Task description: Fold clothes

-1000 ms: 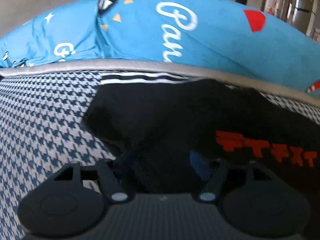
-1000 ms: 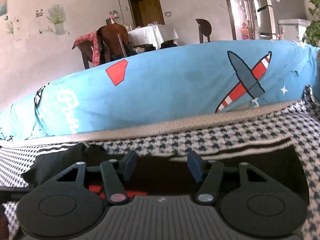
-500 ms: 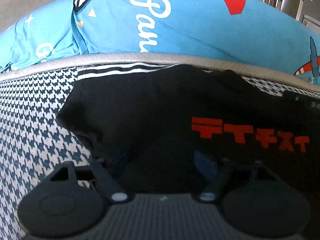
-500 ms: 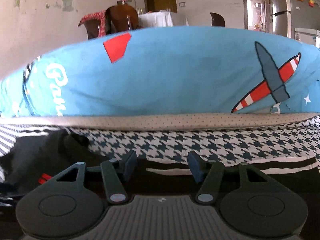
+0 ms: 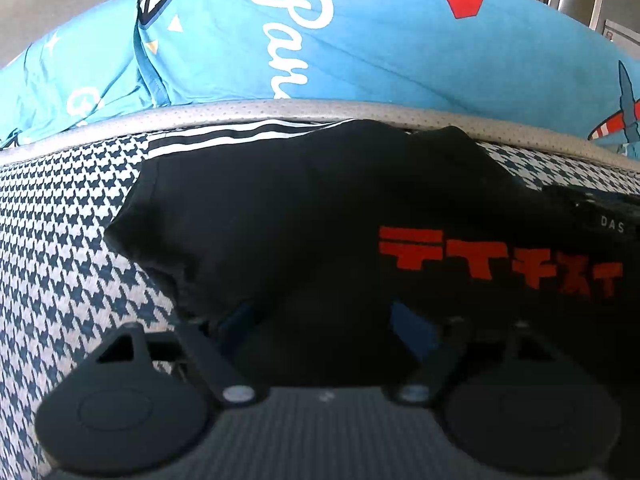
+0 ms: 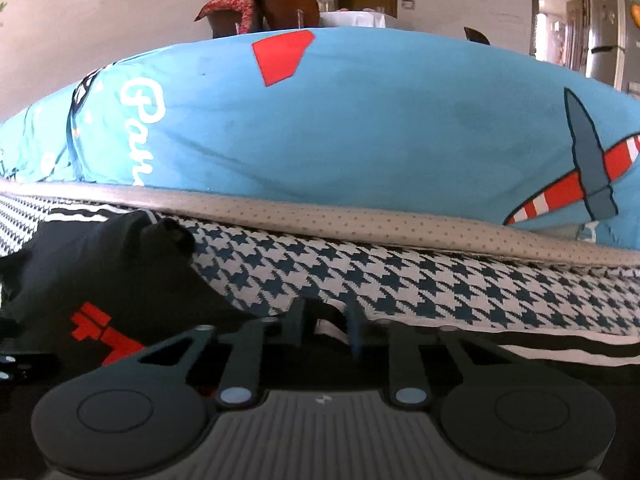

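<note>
Black T-shirt [image 5: 304,216] lies crumpled on the houndstooth cover [image 5: 60,240], sleeve lobe pointing left, far edge reaching the cover's black-and-white stripe band [image 5: 224,136] and almost touching the grey dotted piping [image 5: 280,108]. Red block lettering [image 5: 496,264] runs across the right part of the shirt; small white "DAS" print sits further right at the frame edge. In the right wrist view the same shirt [image 6: 108,276] sits at the near left, bunched, with a bit of the red print [image 6: 96,328] showing.

Left gripper [image 5: 324,320]: fingers spread apart, blue pads [image 5: 412,328] visible, a dark fold of shirt fabric between them. Pads not touching the cloth on either side as far as I can see, so released, not clamping.

Right gripper [image 6: 328,328]: fingers drawn close together at the near edge of the cover, a thin strip of fabric in the narrow gap. Can't confirm what it is pinching, or whether contact is made.

Behind the piping: big blue pillow [image 6: 360,120] with white script, red patch, plane print. Far back, wooden chair [image 6: 288,8] and table.

Versus half a second ago: right fingers were wide apart, now nearly closed. Left view is nearly the same, with the shirt sitting slightly lower in frame; fingers spread as before.
</note>
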Demonstrator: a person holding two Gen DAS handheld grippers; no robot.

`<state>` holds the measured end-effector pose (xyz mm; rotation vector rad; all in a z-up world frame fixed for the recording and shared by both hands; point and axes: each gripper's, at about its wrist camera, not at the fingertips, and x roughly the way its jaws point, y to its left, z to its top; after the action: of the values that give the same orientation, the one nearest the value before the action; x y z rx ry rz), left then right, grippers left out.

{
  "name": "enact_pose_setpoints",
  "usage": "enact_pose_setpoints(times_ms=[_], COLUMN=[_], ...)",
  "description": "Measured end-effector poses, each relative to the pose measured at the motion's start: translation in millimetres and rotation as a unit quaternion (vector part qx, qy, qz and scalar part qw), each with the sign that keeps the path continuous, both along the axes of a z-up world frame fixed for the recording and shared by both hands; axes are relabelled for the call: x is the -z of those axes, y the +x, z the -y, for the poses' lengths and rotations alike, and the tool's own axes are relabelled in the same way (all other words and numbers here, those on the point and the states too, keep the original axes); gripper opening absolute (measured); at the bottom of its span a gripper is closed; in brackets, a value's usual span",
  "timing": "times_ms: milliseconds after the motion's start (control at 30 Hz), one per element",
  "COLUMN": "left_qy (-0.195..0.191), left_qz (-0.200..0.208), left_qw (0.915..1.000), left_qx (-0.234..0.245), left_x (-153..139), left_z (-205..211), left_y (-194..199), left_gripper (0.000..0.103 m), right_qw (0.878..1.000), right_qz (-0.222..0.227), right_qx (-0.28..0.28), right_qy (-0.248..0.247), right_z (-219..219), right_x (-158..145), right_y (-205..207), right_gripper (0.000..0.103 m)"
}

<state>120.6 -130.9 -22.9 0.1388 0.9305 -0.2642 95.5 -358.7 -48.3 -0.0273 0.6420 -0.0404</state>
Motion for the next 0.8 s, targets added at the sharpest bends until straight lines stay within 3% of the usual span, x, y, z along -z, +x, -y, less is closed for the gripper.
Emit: enact_pose_setpoints(times_ms=[167, 400, 567, 800], left_qy=[0.002, 0.0, 0.0, -0.001], left_qz=[0.001, 0.0, -0.001, -0.002], left_qw=[1.0, 1.0, 1.0, 1.0], left_qx=[0.001, -0.001, -0.002, -0.005], left_x=[1.0, 1.3, 1.5, 1.6], left_z=[0.2, -0.7, -1.3, -2.4], left_y=[-1.2, -0.6, -0.3, 0.0], left_gripper=[0.082, 0.083, 0.084, 0.085], right_qw=[1.0, 0.983, 0.979, 0.981], right_qz=[0.016, 0.129, 0.124, 0.123], right_qx=[0.019, 0.13, 0.164, 0.149], right_qy=[0.005, 0.002, -0.014, -0.01], right_z=[2.6, 11.6, 7.3, 9.0], right_x=[-4.4, -45.0, -40.2, -39.5], right_y=[-1.9, -18.1, -18.0, -16.3], right_gripper=[0.009, 0.009, 0.009, 0.009])
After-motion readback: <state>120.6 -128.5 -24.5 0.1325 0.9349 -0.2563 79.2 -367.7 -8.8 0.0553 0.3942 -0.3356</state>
